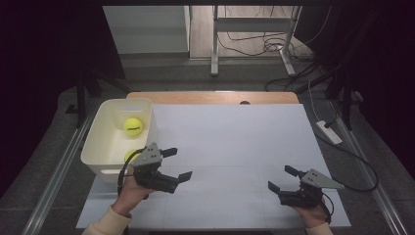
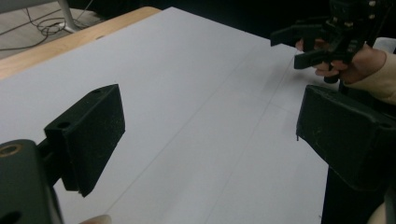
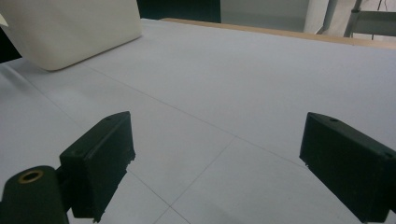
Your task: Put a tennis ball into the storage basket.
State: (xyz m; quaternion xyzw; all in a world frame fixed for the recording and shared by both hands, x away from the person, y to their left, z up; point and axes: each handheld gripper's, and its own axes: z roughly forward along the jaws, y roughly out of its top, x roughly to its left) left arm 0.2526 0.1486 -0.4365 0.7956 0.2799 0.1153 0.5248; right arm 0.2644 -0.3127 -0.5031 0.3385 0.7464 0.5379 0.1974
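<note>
Tub [image 1: 147,117]: cream-white plastic, plain; two balls [image 1: 132,126] inside, yellow-green, the farther one with a dark printed mark. Table [image 1: 235,142]: plain pale grey-white top with faint seam lines, light wood strip along the far edge. Left gripper [image 1: 177,163] and right gripper [image 1: 282,178]: black, each with a grey plate.

We are seeing a white bin [image 1: 100,142] sitting at the table's left edge, upright and open at the top, with rounded corners and plain walls; in the right gripper view its pale lower corner [image 3: 70,32] is resting flat on the white sheet. Two yellow balls are lying inside it: one ball [image 1: 132,126] is sitting in full sight near the far right wall, dark lettering on its felt facing up. The second ball [image 1: 129,155] is lying toward the near right corner, partly hidden, so we are making out just its upper curve.
</note>
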